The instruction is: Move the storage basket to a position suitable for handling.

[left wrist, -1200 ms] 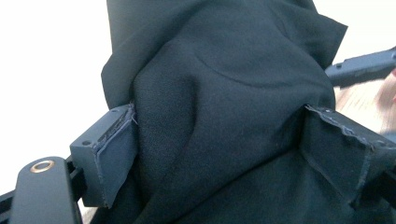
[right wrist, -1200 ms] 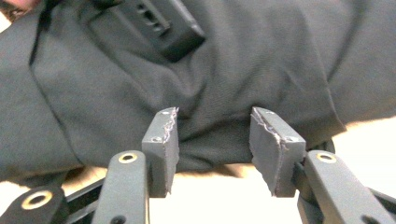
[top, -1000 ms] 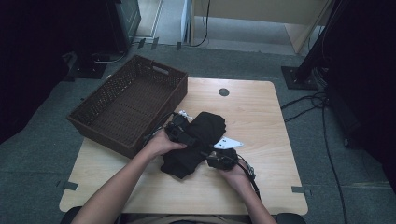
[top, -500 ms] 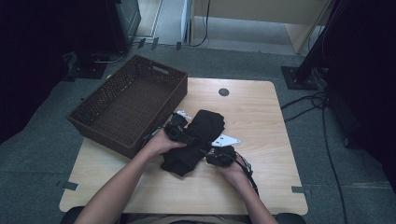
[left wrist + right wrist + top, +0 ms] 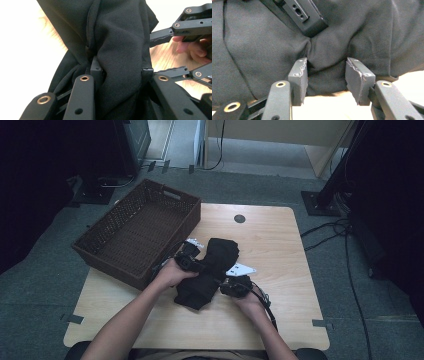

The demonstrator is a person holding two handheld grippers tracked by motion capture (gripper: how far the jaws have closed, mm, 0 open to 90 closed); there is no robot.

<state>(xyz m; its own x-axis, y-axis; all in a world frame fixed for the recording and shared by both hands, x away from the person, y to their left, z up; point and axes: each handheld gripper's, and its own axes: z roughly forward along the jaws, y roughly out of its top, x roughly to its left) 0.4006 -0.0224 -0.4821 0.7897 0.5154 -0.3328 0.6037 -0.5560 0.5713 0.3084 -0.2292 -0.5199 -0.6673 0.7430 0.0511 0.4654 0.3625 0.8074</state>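
A black cloth (image 5: 207, 270) lies bunched on the wooden tabletop (image 5: 280, 245), just right of a brown wicker basket (image 5: 135, 232). The high view shows the left hand-held gripper (image 5: 192, 262) at the cloth's left edge and the right hand-held gripper (image 5: 227, 282) at its right edge. The left gripper view shows what the high view cannot: the jaws stand apart with a thick fold of cloth between them. In the right gripper view the jaws are likewise spread, their pads (image 5: 299, 75) pressed into the cloth's edge.
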